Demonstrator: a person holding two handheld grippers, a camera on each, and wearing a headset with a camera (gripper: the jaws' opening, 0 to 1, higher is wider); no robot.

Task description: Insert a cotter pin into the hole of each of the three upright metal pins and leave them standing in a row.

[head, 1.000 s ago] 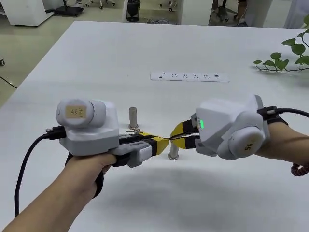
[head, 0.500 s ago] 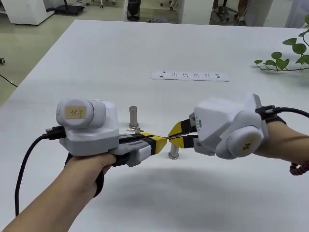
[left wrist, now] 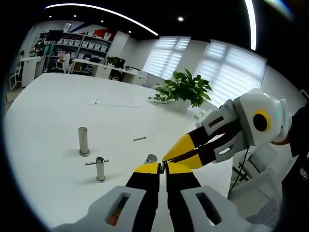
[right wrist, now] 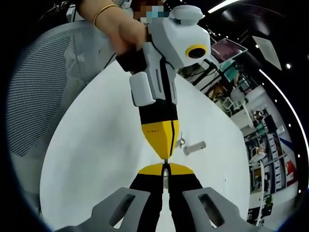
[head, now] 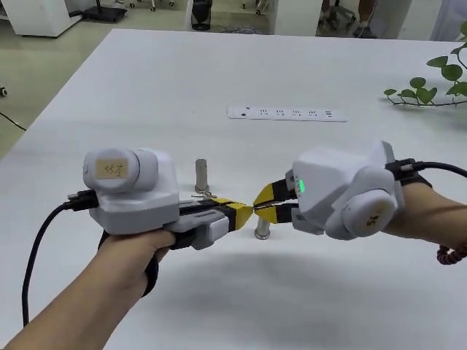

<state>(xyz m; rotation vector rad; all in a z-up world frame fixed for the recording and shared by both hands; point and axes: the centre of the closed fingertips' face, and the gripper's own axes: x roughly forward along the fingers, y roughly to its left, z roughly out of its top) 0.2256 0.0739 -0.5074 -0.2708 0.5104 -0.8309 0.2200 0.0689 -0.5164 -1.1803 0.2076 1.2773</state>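
My left gripper (head: 246,211) and right gripper (head: 258,206) meet tip to tip above the table, both with jaws closed. A thin cotter pin (right wrist: 165,170) seems pinched where they touch; it is very small. One bare metal pin (head: 201,176) stands upright behind them, and a second metal pin (head: 263,232) stands just under the tips. In the left gripper view the bare pin (left wrist: 83,141) stands at the left, a pin with a cotter pin through it (left wrist: 100,168) stands nearer, and a third pin (left wrist: 151,158) peeks from behind my left gripper (left wrist: 162,167). A loose cotter pin (left wrist: 139,138) lies beyond.
A white power strip (head: 286,114) lies farther back on the white table (head: 146,87). A green plant (head: 438,84) reaches in from the right edge. The right gripper's cable and a person's forearms come in from the near side.
The right gripper has edged slightly left and up, so its tips now sit tighter against the left gripper's tips. The metal pins have not moved.
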